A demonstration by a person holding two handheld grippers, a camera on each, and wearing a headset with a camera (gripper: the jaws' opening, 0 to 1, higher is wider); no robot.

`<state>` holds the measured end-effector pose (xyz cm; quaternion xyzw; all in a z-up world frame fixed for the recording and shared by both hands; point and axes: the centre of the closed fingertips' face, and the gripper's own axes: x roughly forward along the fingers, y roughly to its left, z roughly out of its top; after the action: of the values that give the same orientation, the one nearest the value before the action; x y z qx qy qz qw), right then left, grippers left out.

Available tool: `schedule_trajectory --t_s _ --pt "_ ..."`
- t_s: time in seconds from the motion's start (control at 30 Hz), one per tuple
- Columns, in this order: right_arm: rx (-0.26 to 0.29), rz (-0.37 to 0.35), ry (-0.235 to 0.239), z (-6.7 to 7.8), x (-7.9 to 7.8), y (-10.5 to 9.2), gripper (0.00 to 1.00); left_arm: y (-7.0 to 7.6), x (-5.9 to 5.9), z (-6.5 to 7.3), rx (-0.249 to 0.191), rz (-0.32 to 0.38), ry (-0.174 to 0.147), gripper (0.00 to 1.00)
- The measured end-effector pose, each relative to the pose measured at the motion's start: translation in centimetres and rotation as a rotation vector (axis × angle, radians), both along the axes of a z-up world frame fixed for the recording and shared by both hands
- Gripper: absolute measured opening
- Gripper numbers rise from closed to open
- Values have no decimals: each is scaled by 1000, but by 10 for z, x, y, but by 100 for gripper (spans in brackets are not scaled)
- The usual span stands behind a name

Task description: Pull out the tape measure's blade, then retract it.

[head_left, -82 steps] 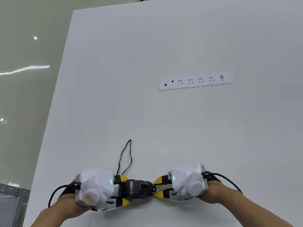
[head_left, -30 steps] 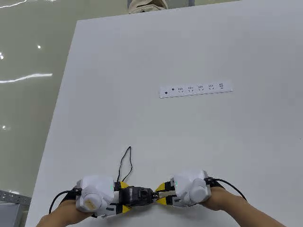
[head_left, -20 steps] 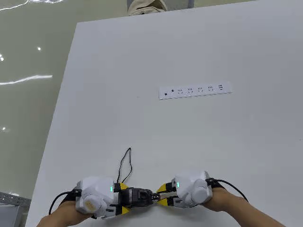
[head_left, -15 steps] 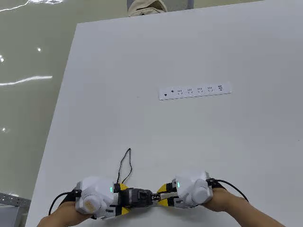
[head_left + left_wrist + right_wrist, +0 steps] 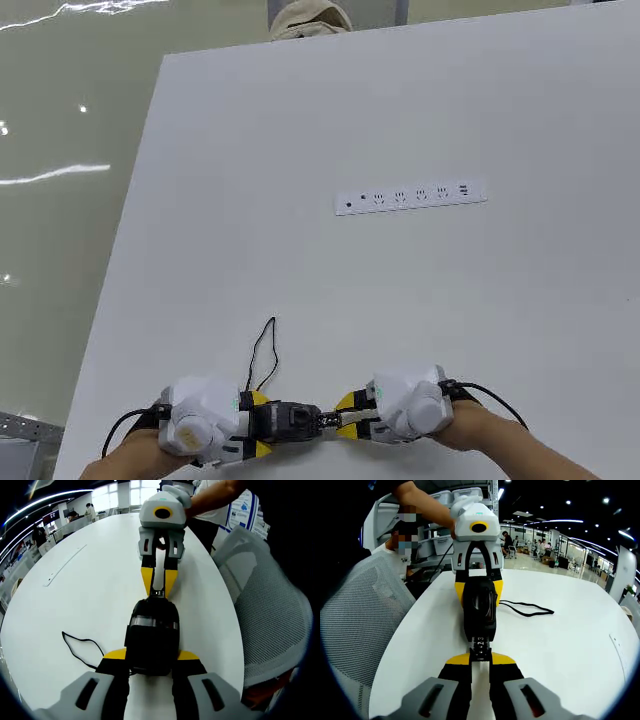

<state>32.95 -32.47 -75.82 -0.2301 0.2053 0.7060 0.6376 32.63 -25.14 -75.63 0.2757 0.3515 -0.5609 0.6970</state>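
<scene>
The white table is carrying the work at its near edge. There the left gripper is clamping its jaws on the black tape measure, and the right gripper, facing it, is pinching the blade's end hook just outside the case mouth. The case is serving as the one container here, and it is holding nearly all the blade wound inside. As I judge it, the pull is barely beginning. The thin hook is risking a slip from that narrow pinch and a snap back, and an off-line pull could be twisting the case in the left jaws. The loose wrist cord is lying beside the case and could be snagging.
</scene>
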Motion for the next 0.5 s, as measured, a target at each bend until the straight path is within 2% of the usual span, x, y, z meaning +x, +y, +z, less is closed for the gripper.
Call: schedule_trajectory --t_s 0.5 --pt "-6 -5 5 0 1 -6 10 0 0 -1 3 -3 2 28"
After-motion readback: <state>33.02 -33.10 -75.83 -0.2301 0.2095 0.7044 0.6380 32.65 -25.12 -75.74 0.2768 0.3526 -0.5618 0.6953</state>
